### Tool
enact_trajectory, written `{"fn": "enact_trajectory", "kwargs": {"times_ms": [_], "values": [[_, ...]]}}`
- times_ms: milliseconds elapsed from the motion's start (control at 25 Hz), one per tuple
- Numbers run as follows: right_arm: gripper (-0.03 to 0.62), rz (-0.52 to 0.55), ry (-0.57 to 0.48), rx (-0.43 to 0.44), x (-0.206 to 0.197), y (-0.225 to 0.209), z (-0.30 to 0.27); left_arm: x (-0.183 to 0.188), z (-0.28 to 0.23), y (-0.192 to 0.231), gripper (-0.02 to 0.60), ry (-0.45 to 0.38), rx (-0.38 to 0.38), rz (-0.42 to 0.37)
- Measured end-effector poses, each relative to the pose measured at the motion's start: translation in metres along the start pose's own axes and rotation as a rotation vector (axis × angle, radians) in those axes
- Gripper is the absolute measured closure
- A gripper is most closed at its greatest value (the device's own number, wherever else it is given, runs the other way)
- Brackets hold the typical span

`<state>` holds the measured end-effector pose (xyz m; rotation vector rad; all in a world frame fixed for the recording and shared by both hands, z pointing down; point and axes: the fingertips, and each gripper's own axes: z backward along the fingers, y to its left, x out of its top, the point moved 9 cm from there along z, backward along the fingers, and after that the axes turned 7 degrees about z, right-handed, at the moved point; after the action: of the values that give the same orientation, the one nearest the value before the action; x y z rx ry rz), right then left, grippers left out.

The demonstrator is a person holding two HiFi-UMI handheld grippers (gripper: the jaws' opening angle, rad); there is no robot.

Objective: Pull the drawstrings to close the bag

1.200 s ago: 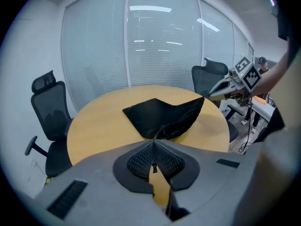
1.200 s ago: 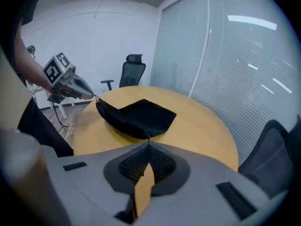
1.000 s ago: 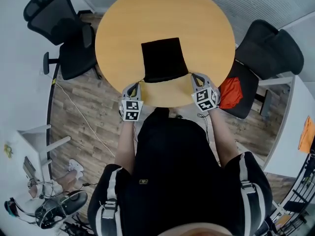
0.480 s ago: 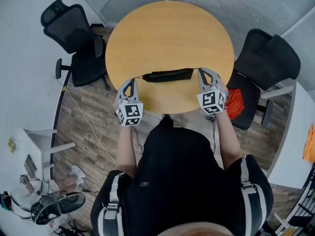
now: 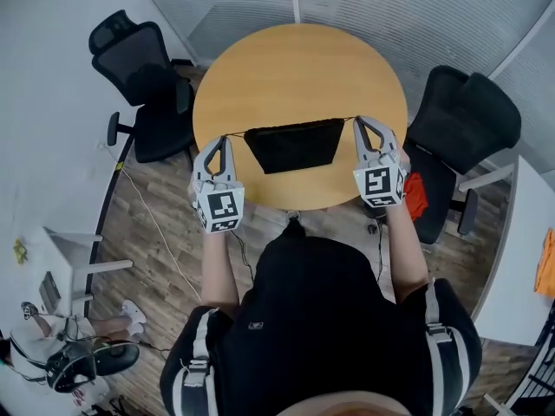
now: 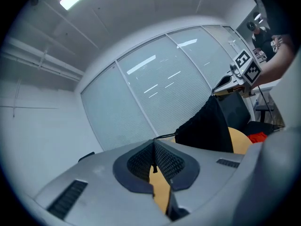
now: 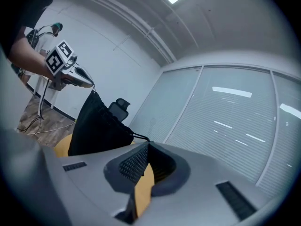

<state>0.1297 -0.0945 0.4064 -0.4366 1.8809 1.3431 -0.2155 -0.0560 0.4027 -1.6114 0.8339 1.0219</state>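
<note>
Bag (image 5: 293, 146) and drawstrings (image 6: 163, 136) are black, table (image 5: 299, 68) tan.

Tabletop (image 5: 299, 63) open ahead, chairs (image 5: 464, 115) apparently close beside

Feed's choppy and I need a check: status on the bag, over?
Left gripper shut on left drawstring, right gripper shut on right drawstring. Black bag strung taut between them over the table. Nothing in the way.

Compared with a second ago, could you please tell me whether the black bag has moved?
Yes, upward. The black bag lay flat on the round table; now it hangs above it by its drawstrings, stretched between the left gripper and right gripper.
</note>
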Motion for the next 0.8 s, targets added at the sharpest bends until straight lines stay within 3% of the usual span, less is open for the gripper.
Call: {"fn": "enact_trajectory", "kwargs": {"times_ms": [360, 800], "values": [[0.539, 0.052, -0.098, -0.088, 0.028, -0.025, 0.039, 0.044, 0.033, 0.011, 0.566, -0.1, 0.066, -0.011], [0.539, 0.053, -0.113, -0.13, 0.032, -0.037, 0.081, 0.053, 0.066, 0.005, 0.566, -0.115, 0.11, -0.015]]}}
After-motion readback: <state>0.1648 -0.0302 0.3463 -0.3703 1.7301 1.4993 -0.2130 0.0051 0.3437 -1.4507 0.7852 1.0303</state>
